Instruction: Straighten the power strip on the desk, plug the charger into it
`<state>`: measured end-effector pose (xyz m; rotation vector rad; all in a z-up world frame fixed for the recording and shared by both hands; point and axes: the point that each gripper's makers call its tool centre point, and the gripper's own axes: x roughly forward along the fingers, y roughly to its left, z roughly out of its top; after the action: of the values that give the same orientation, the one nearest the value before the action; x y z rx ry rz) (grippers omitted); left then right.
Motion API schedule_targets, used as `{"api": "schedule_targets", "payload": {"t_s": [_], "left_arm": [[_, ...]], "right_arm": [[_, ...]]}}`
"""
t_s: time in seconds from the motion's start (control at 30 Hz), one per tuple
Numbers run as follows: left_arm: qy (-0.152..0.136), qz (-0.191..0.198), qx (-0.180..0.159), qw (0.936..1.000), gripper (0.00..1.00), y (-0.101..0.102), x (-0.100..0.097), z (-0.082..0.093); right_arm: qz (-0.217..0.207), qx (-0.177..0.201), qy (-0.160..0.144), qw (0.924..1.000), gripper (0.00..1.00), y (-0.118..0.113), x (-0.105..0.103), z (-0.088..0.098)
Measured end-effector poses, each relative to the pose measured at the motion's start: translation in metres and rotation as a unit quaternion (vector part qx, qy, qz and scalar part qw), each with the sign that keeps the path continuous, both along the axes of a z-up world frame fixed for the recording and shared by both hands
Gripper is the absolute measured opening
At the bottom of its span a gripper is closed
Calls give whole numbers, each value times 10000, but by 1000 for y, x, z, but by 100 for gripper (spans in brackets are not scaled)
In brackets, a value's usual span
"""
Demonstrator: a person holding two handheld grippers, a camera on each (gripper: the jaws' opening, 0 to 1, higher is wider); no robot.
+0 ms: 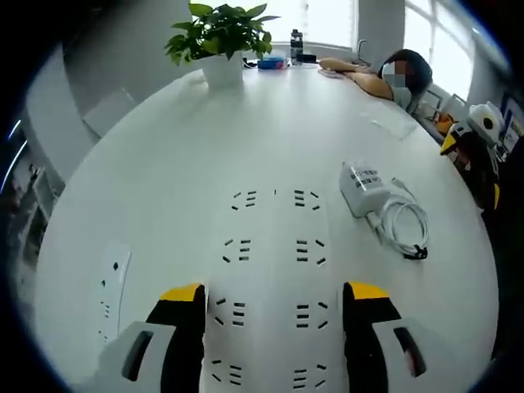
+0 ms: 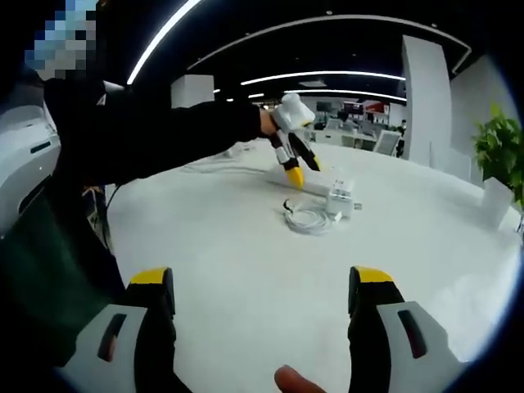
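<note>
While the left gripper (image 1: 274,299) hangs with jaws apart astride the white power strip (image 1: 274,270), the charger (image 1: 363,188) and its coiled cable (image 1: 404,227) lie just beyond to its right. Well short of them, the right gripper (image 2: 262,282) also gapes, holding nothing.

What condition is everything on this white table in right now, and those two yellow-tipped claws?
Power strip: flat on the table, every socket empty, between the left gripper's spread jaws.
Charger: unplugged, lying beside the strip.
Charger cable: coiled and tied.
Left gripper: open, over the strip.
Right gripper: open, holding nothing.
Potted plant: upright at the table's far end.
</note>
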<state>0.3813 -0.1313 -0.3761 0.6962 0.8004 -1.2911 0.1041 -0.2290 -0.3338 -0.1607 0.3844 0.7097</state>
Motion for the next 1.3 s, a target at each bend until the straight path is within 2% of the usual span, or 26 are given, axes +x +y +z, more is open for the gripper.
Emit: {"api": "schedule_targets", "payload": {"t_s": [0.27, 0.5, 0.8, 0.93, 1.3], "left_arm": [[15, 29, -253, 9997, 71, 8, -15, 15], [-92, 99, -469, 9988, 72, 25, -27, 29], [-151, 281, -647, 9974, 75, 47, -34, 34], [-235, 305, -697, 9968, 79, 50, -35, 34], [-223, 326, -860, 9955, 83, 55, -25, 34]], "right_arm": [[-62, -15, 34, 10000, 88, 1, -2, 1], [21, -83, -40, 10000, 88, 7, -1, 8], [133, -128, -60, 9998, 88, 15, -2, 11], [138, -135, -73, 9998, 88, 17, -2, 12], [143, -156, -49, 9998, 88, 20, -4, 10]]}}
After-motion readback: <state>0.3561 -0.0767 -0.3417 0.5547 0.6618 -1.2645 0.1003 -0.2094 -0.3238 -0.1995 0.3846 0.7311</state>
